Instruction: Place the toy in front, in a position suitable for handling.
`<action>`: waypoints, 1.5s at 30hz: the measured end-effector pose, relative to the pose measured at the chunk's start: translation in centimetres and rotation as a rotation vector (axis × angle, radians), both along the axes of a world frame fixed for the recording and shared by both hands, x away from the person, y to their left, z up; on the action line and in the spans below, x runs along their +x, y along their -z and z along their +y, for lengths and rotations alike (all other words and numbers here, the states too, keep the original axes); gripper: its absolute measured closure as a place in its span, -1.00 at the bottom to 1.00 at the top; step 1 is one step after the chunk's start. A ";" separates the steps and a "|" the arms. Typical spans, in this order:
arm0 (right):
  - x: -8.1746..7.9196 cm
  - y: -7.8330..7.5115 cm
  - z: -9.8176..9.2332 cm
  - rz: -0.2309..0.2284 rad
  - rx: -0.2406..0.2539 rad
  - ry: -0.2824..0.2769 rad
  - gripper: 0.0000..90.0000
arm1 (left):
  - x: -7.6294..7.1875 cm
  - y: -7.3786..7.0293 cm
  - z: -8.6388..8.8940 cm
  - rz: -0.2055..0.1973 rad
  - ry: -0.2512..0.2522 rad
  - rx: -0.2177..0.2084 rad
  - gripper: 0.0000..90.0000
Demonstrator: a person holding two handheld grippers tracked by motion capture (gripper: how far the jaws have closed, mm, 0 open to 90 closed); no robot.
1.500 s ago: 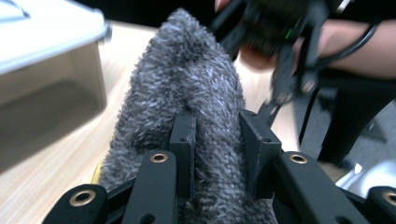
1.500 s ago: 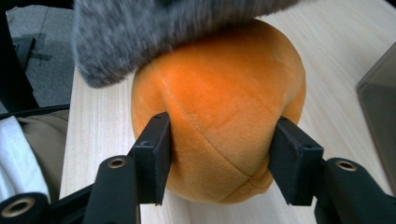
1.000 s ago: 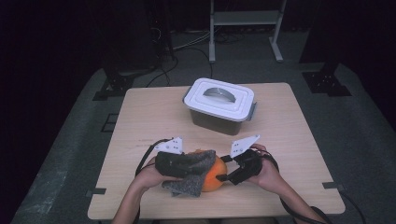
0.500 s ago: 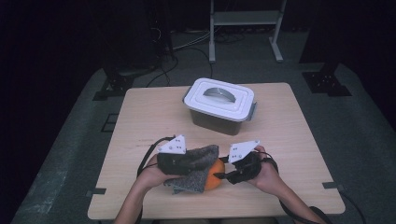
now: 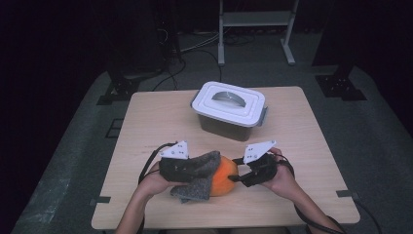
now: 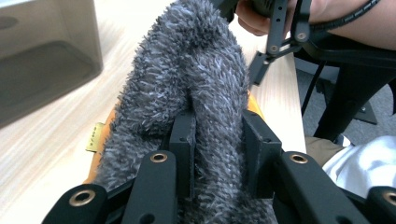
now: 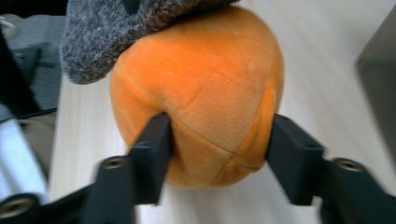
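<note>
- Pale wood-grain counter (image 5: 160,112), square-topped, standing on a grey floor mat (image 5: 73,146) in a dark room.
- Behind the counter: black stands and cables on the floor, plus the lower legs of a light grey metal rack (image 5: 255,29).
- Toward the far middle of the counter: a smoky translucent plastic storage box with a white clip-on lid (image 5: 229,109), lid on, well apart from the hands.
- At the near edge, between the two hands: a round orange plush ball with stitched seams (image 5: 225,176), resting on the counter, partly covered on its left side by a fuzzy dark grey knit cloth (image 5: 195,173).
- Grey cloth's long axis running roughly left to right across the counter in the high view, one end draped over the top of the orange ball, the other bunched and hanging low at the left hand.
- Orange ball slightly egg-shaped in the right gripper view (image 7: 196,93), bare rounded end facing the right hand, covered end toward the left.
- Left hand-held gripper (image 6: 217,140) clamped narrow on a fold of the grey cloth (image 6: 196,84), pads pressing the pile from both sides.
- Right hand-held gripper (image 7: 219,144) set about half wide around the bare end of the ball, both pads touching the plush; jaws just opened a little after a brief squeeze, ball between them.
- In the high view, right hand-held gripper (image 5: 238,176) just beside the ball, left hand-held gripper (image 5: 176,165) under the cloth's near end.
</note>
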State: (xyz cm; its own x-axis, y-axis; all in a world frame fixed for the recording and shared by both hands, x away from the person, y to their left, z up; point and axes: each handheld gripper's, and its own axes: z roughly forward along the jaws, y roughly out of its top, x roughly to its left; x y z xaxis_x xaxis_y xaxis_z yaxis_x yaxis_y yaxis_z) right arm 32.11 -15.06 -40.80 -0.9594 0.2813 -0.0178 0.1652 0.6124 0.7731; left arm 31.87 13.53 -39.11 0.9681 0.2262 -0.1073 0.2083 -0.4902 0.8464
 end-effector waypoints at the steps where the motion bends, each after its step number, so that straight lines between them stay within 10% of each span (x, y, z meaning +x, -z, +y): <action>1: 0.1 0.0 -0.1 0.029 0.001 0.000 -0.22 | 0.0 0.1 0.0 0.005 0.000 -0.003 0.52; 11: 0.5 0.5 0.2 0.185 0.077 -0.013 -0.49 | -0.6 0.3 -1.7 0.034 0.094 0.008 0.51; 21: -1.4 -0.4 1.0 0.015 0.035 -0.051 0.05 | -1.5 -1.6 -2.5 -0.068 0.060 0.032 0.52; 29: -0.4 -0.5 -0.3 0.025 0.046 -0.016 0.09 | -0.2 -0.9 0.0 -0.046 -0.018 0.041 0.53; 35: 0.1 -0.4 -0.3 0.108 0.055 -0.006 -0.36 | 0.1 0.1 0.0 0.023 0.024 0.006 0.52; 42: 0.7 0.7 -0.1 0.225 0.083 -0.005 -0.37 | -0.1 0.2 -0.6 0.047 0.080 0.012 0.49; 44: 0.6 0.7 -0.1 0.221 0.083 -0.005 -0.27 | -0.1 0.1 -0.6 0.040 0.074 0.014 0.50; 45: 0.1 0.3 -0.1 0.148 0.073 -0.015 -0.05 | -0.1 -0.3 -0.6 0.024 0.065 0.004 0.50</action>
State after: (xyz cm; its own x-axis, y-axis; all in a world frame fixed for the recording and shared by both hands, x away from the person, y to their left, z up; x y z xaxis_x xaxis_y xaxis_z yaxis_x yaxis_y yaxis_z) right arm 32.21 -15.14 -41.07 -0.9542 0.2623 0.1440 0.2719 0.5592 0.7832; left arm 31.72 12.98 -38.77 0.9779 0.1637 -0.1301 0.1965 -0.5066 0.8395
